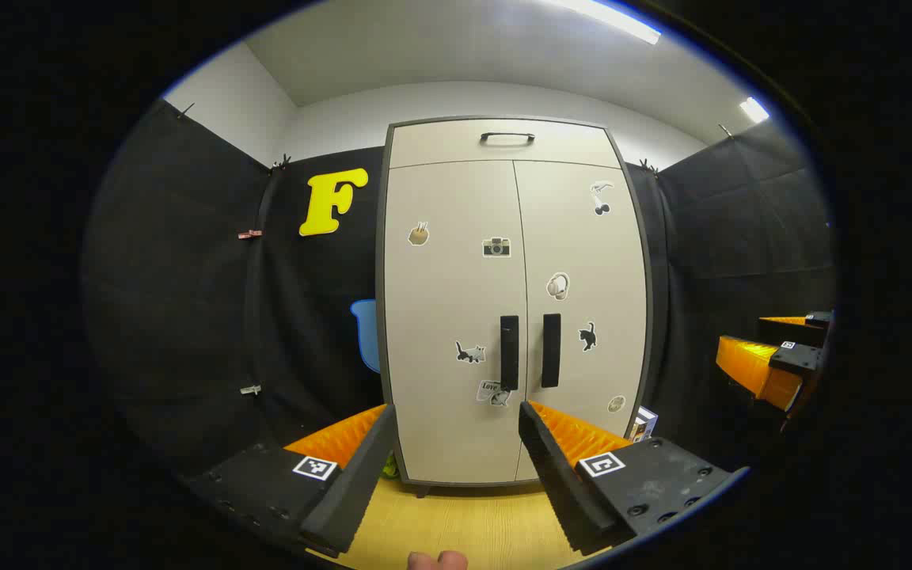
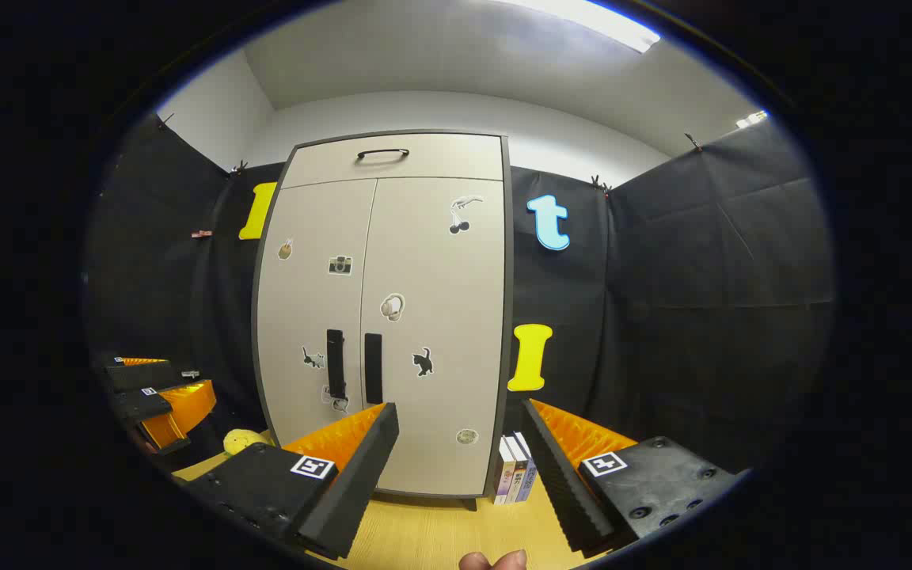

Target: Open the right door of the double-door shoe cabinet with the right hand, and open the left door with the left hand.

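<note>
Cabinet point(image 1: 515, 301) stands closed straight ahead in the left gripper view, well apart from the left gripper point(image 1: 456, 467), whose jaws are spread wide and empty; its left door point(image 1: 452, 317) looks stiff and light on its hinges, best taken by the vertical bar handle point(image 1: 509, 352) near the middle seam. In the right gripper view the right gripper point(image 2: 460, 467) also gapes empty, the right door handle point(image 2: 374, 368) lies ahead to its left, and books point(image 2: 515, 471) beside the cabinet foot and a yellow soft toy point(image 2: 244, 439) probably will not block the swing.
</note>
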